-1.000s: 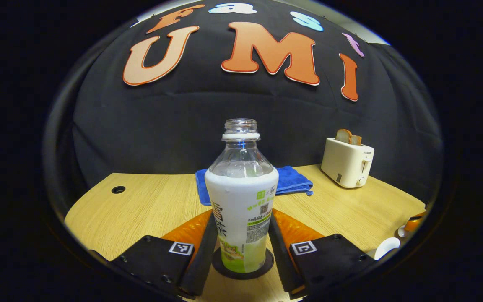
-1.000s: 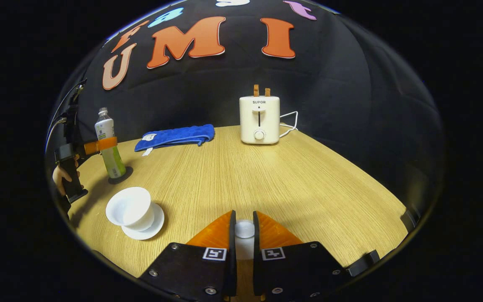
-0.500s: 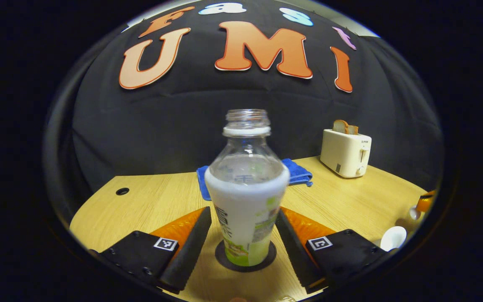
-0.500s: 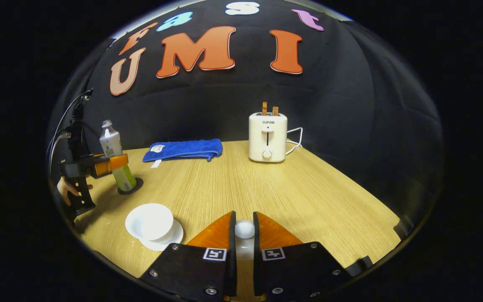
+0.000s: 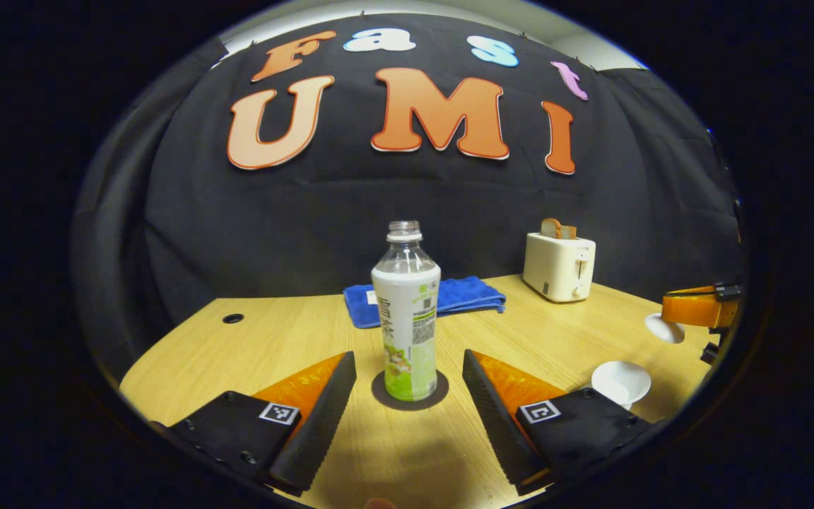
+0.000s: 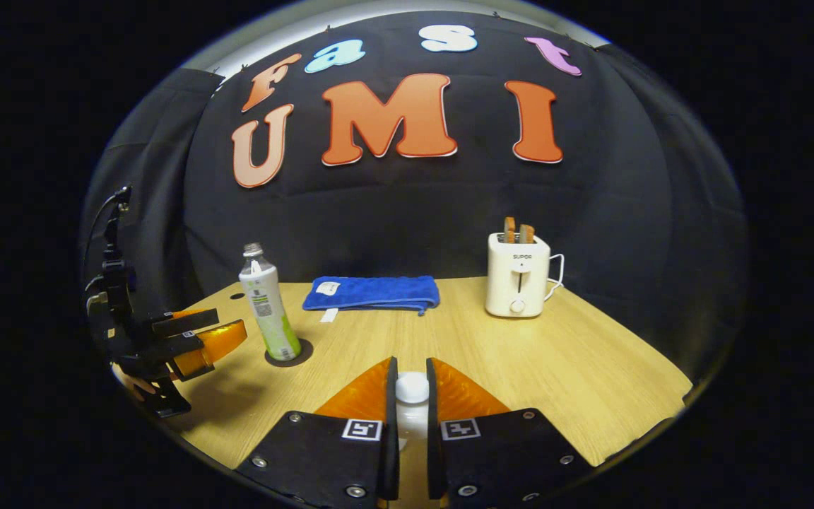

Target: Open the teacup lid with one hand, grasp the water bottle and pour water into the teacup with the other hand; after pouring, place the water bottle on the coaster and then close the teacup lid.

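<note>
In the left gripper view, the left gripper (image 5: 407, 403) stands wide, its two fingers apart on either side of the water bottle (image 5: 407, 311) and touching nothing. The bottle stands upright and uncapped on the dark round coaster (image 5: 409, 391) on the wooden table (image 5: 251, 353). Behind it lies a folded blue towel (image 5: 463, 295); farther right is a white toaster (image 5: 559, 266) with bread in its slots. Near the right edge the open white teacup (image 5: 620, 382) sits on the table. In the right gripper view, the right gripper (image 6: 408, 417) is closed narrow around the white teacup lid (image 6: 412, 389) by its knob.
</note>
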The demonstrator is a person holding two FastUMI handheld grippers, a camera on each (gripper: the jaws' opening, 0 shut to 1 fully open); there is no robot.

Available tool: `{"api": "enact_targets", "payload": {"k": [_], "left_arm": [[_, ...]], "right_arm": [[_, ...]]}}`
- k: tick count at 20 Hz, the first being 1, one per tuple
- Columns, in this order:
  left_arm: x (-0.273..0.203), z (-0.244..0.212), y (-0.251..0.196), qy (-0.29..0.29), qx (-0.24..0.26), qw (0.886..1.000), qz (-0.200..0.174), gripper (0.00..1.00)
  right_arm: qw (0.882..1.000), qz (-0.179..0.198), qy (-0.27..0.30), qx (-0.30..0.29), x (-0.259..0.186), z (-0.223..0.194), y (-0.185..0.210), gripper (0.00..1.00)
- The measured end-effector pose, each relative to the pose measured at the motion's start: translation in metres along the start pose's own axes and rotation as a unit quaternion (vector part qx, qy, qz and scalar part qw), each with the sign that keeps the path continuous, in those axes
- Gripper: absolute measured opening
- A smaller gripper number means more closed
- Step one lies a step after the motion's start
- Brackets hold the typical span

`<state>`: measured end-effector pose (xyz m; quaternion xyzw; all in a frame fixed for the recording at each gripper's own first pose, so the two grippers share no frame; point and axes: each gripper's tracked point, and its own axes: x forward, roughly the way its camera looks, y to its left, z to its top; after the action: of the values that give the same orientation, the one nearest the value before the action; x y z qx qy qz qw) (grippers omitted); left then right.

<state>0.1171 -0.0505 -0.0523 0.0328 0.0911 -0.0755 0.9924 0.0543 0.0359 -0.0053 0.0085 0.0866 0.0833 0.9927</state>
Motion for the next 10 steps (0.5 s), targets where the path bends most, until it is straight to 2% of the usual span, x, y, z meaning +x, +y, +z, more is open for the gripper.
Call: {"api": "enact_targets", "payload": {"k": [7, 10], "left_arm": [[-0.047, -0.001, 0.041, -0.019, -0.010, 0.998, 0.052, 0.97], [-0.052, 0.006, 0.039, -0.028, -0.007, 0.998, 0.051, 0.97]], "right_arm": [[0.999, 0.025, 0.026, -0.020, 0.013, -0.029, 0.034, 0.16], [0.999, 0.018, 0.031, -0.037, 0.018, -0.037, 0.036, 0.17]]}}
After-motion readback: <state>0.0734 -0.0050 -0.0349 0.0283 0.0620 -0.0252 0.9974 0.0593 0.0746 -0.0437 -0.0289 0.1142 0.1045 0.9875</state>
